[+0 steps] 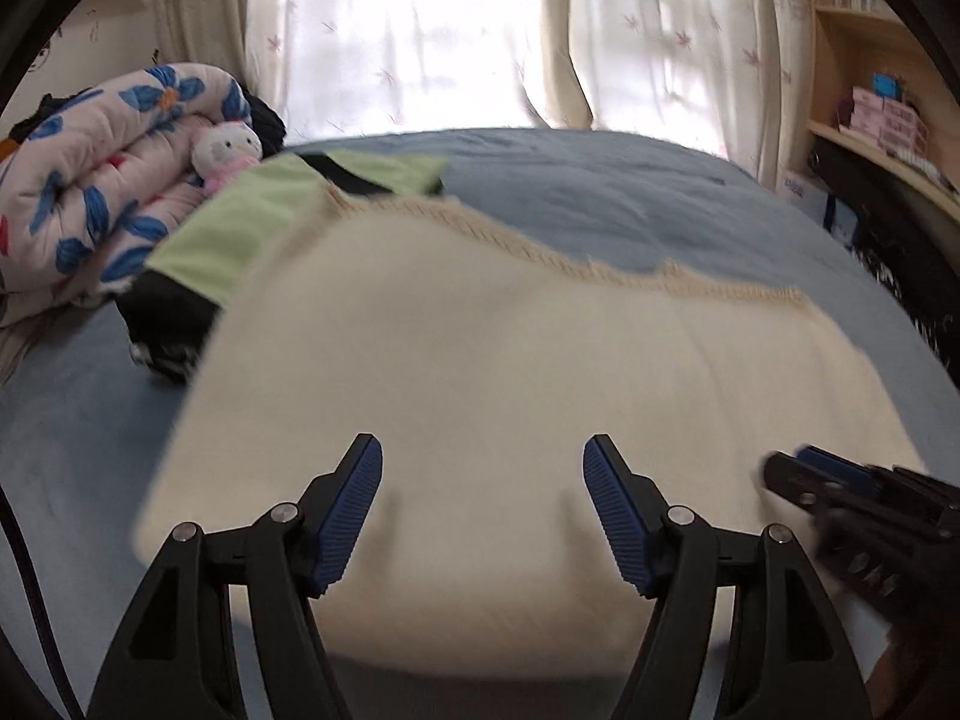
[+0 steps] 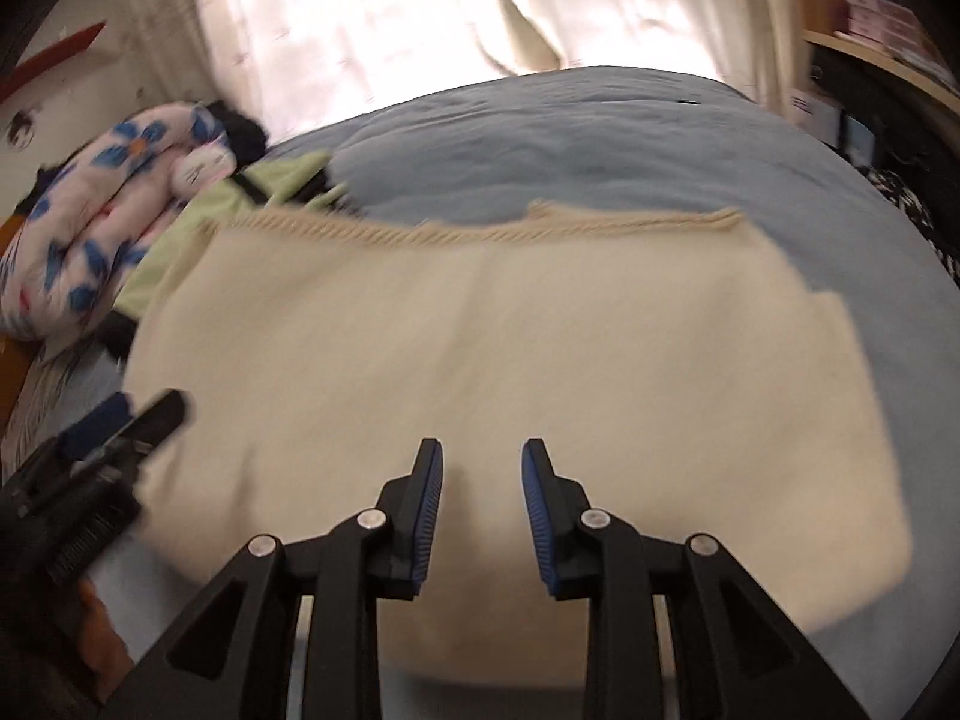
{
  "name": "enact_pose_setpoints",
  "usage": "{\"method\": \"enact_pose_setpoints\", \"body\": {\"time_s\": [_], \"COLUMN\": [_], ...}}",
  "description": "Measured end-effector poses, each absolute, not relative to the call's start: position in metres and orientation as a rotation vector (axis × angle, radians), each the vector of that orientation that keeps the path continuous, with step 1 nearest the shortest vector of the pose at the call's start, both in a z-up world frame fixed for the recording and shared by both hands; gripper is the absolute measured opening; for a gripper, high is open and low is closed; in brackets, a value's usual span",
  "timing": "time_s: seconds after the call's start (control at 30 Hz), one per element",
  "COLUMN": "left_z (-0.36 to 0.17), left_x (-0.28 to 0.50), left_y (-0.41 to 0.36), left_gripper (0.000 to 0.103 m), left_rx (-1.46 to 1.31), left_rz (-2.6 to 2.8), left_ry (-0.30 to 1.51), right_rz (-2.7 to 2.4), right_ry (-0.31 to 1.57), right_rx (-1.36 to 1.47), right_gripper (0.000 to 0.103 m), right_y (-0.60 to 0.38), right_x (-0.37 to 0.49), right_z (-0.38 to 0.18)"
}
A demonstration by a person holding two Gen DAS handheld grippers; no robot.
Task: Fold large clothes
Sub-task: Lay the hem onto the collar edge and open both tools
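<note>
Cream sweater (image 1: 480,372) lay folded on the blue bed (image 1: 600,192).
Left hand-held gripper (image 1: 483,516) stood wide open, right hand-held gripper (image 2: 483,516) partly open; neither held anything.

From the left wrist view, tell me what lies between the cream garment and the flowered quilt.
A green and black garment lies between the cream garment and flowered quilt, partly under the cream one.

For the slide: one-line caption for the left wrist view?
Left gripper open above a folded cream sweater on the blue bed, right gripper alongside, green-and-black garment behind.
</note>
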State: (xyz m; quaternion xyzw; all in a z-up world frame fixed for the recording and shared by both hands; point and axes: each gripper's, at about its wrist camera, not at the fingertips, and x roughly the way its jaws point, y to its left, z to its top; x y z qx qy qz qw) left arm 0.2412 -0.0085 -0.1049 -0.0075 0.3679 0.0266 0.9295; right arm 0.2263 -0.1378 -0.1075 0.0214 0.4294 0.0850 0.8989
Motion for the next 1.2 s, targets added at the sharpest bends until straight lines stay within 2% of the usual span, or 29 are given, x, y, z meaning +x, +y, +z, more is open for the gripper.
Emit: {"method": "enact_pose_setpoints", "body": {"time_s": [0.13, 0.27, 0.3, 0.33, 0.47, 0.53, 0.7, 0.97, 1.1, 1.2], "left_z": [-0.145, -0.142, -0.142, -0.142, -0.145, -0.143, -0.142, -0.138, -0.130, -0.120], "left_x": [0.247, 0.247, 0.247, 0.247, 0.244, 0.240, 0.235, 0.236, 0.228, 0.216], "left_y": [-0.016, 0.007, 0.017, 0.028, 0.060, 0.064, 0.066, 0.068, 0.069, 0.069], "left_gripper": [0.068, 0.068, 0.069, 0.069, 0.069, 0.068, 0.068, 0.069, 0.069, 0.069], "left_rx": [0.034, 0.025, 0.021, 0.009, -0.028, -0.034, -0.053, -0.070, -0.092, -0.125], "left_rz": [0.085, 0.124, 0.149, 0.171, 0.203, 0.210, 0.224, 0.220, 0.210, 0.184], "left_ry": [0.857, 0.853, 0.859, 0.864, 0.867, 0.867, 0.881, 0.910, 0.936, 0.956], "right_rz": [0.133, -0.024, -0.100, -0.183, -0.149, -0.173, -0.240, -0.221, -0.219, -0.188], "right_ry": [0.870, 0.879, 0.884, 0.890, 0.876, 0.878, 0.892, 0.880, 0.915, 0.956], "right_rx": [-0.061, -0.058, -0.065, -0.059, 0.140, 0.110, 0.054, 0.111, 0.167, 0.218], "right_gripper": [0.027, 0.028, 0.042, 0.046, 0.041, 0.041, 0.049, 0.051, 0.060, 0.060], "right_y": [-0.146, -0.206, -0.225, -0.246, -0.300, -0.294, -0.279, -0.284, -0.282, -0.275], "right_x": [0.222, 0.221, 0.220, 0.218, 0.205, 0.203, 0.211, 0.202, 0.199, 0.190], "right_z": [-0.120, -0.120, -0.124, -0.127, -0.127, -0.126, -0.129, -0.130, -0.126, -0.119]}}
